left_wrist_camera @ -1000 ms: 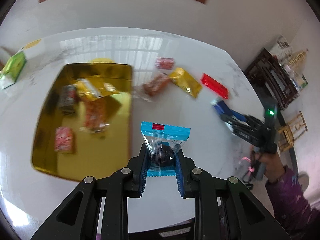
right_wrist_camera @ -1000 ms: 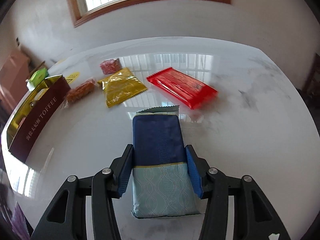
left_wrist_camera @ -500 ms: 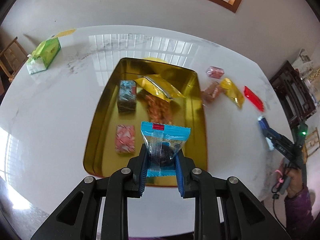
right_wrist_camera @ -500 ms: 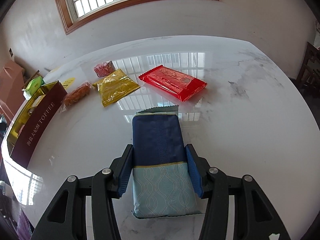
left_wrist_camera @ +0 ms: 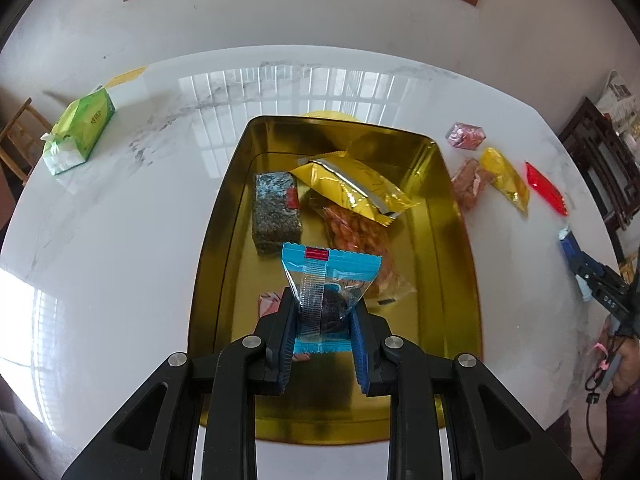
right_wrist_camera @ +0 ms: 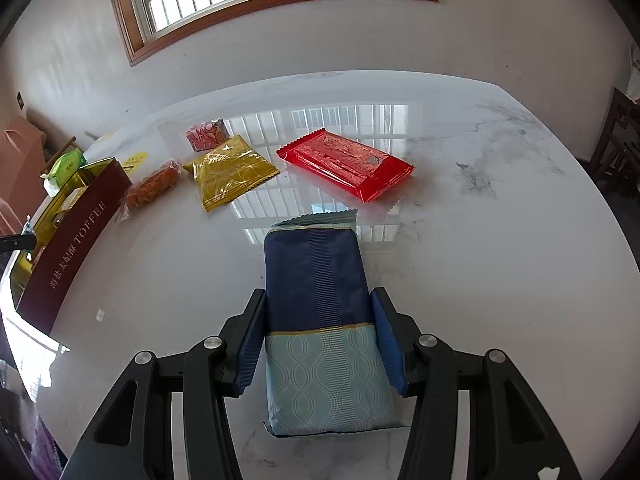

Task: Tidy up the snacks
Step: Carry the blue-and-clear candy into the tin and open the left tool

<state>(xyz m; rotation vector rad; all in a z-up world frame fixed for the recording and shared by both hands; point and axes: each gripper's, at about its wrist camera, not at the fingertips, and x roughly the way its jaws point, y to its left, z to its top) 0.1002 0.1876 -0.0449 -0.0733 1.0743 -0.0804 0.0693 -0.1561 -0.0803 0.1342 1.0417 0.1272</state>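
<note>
My left gripper [left_wrist_camera: 323,334] is shut on a blue-edged clear snack packet [left_wrist_camera: 328,280] with a dark biscuit inside, held above the near part of the gold tin tray [left_wrist_camera: 452,240]. The tray holds a dark blue packet [left_wrist_camera: 276,210], a gold packet [left_wrist_camera: 352,188], an orange snack [left_wrist_camera: 356,232] and a pink packet partly hidden behind my fingers. My right gripper [right_wrist_camera: 320,340] is shut on a navy and light-blue packet [right_wrist_camera: 320,320] just above the white marble table [right_wrist_camera: 500,260]. On the table lie a red packet [right_wrist_camera: 348,164], a gold packet [right_wrist_camera: 230,170], an orange snack [right_wrist_camera: 152,186] and a pink packet [right_wrist_camera: 206,134].
A green tissue pack [left_wrist_camera: 78,134] lies at the table's far left. The tray's maroon side [right_wrist_camera: 72,244] reads TOFFEE in the right wrist view. Dark wooden furniture [left_wrist_camera: 600,168] stands beyond the table's right edge. A wall with a window is behind the table.
My left gripper has swung left with the blue-edged packet, from beside the tray to over its near part, and moved closer to it. My right gripper has stayed almost still, holding the navy packet.
</note>
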